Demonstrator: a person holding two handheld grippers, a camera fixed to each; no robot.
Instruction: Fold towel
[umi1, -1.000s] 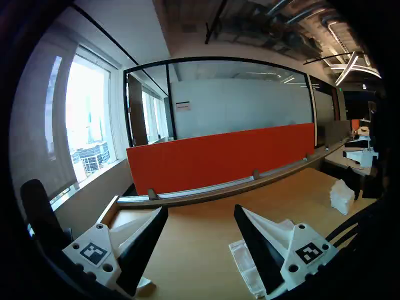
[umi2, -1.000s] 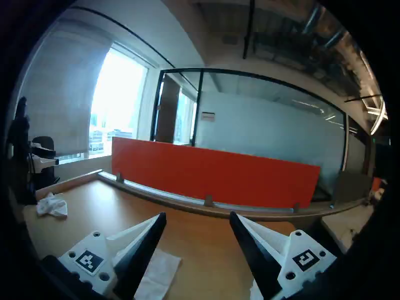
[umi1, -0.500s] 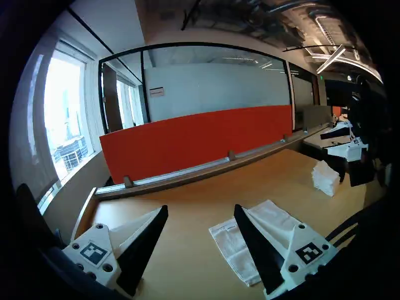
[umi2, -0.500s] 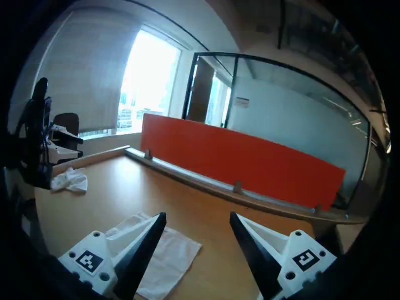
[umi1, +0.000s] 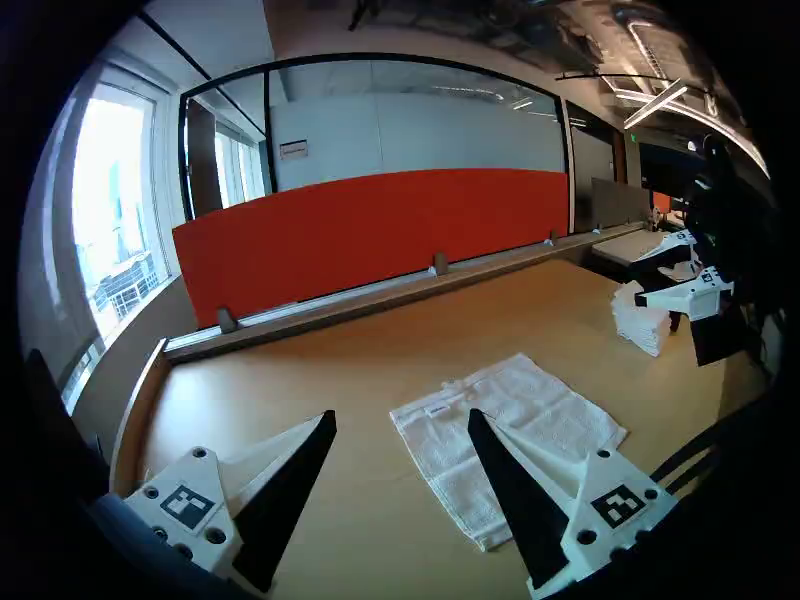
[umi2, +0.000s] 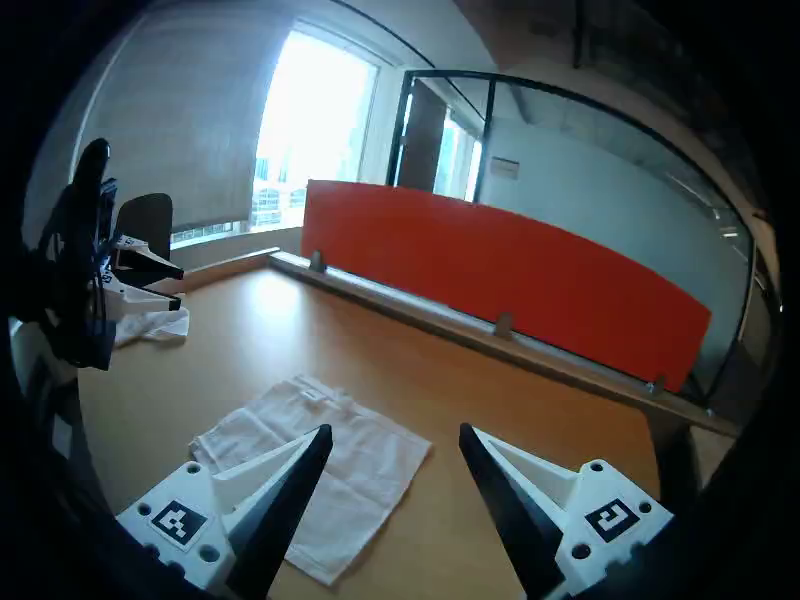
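Hovering over the desk in the left gripper view, the left gripper is sitting wide open, gripping nothing. The towel is lying flat at 5 o'clock, partly behind one finger. In the right gripper view, the right gripper is also gaping, empty — the towel is lying spread at 7 o'clock, one finger overlapping it.

1. The towel is white cloth with a rough, nubbly, matt weave.
2. The counter looks like pale wood, smooth with a soft sheen.
3. The left tool and right tool are matt white plastic with black inner faces.
4. The orange divider is flat and matt.
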